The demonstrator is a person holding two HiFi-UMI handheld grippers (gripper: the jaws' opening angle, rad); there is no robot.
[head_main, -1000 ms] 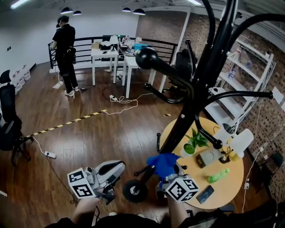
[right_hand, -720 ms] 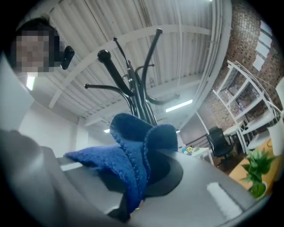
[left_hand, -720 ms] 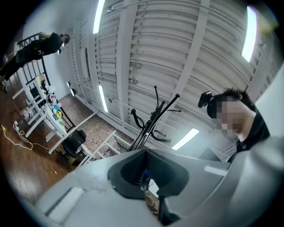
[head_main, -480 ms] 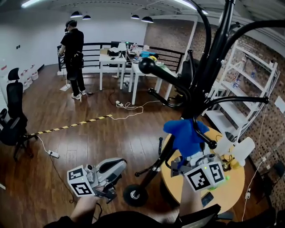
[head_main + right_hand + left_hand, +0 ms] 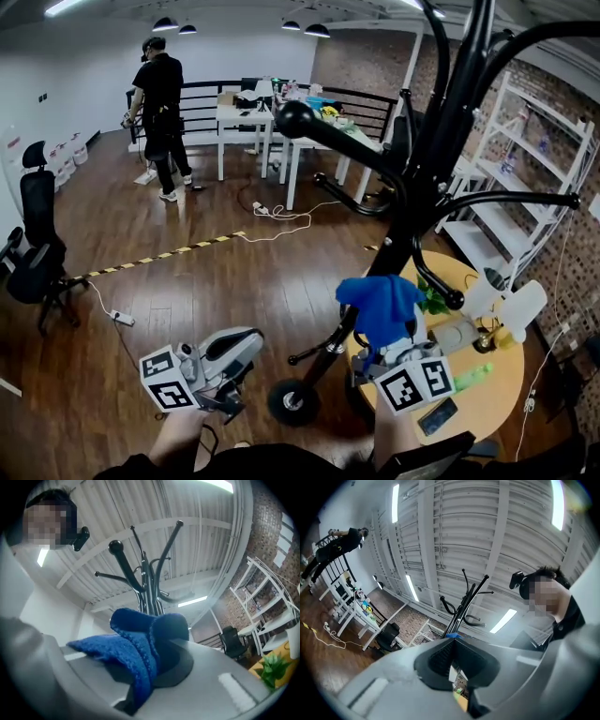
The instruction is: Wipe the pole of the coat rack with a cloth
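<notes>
Down low on the left, the left gripper [image 5: 239,349]: smooth grey shell, jaws almost together with only a thin slit, nothing in them. Lots of bare brown wood floor [image 5: 187,281] around it, room to move.

Just to the right, the right gripper [image 5: 389,342], jaws squeezed onto a soft, knitted blue cloth [image 5: 380,302]. Bunched and floppy, hanging over the jaws, right up against the black pole [image 5: 403,234] of the coat rack, partway up; looks to be touching it. Thin, round and shiny, leaning up from a round foot [image 5: 292,401] on the floor to curved hooks with ball tips [image 5: 292,120].

Tighter on the right: a round yellow counter [image 5: 492,394] just beside the pole. On it, a small green plant [image 5: 433,298], a green bottle [image 5: 466,377] lying down, a dark phone [image 5: 437,416] near the edge.

Farther off, a black-and-yellow tape line [image 5: 159,253], a black office chair [image 5: 36,258], white shelves [image 5: 539,178] by a brick wall. At the far end, white desks [image 5: 246,117] piled with stuff, a black railing [image 5: 202,94], and a person [image 5: 161,103] in black, standing.
</notes>
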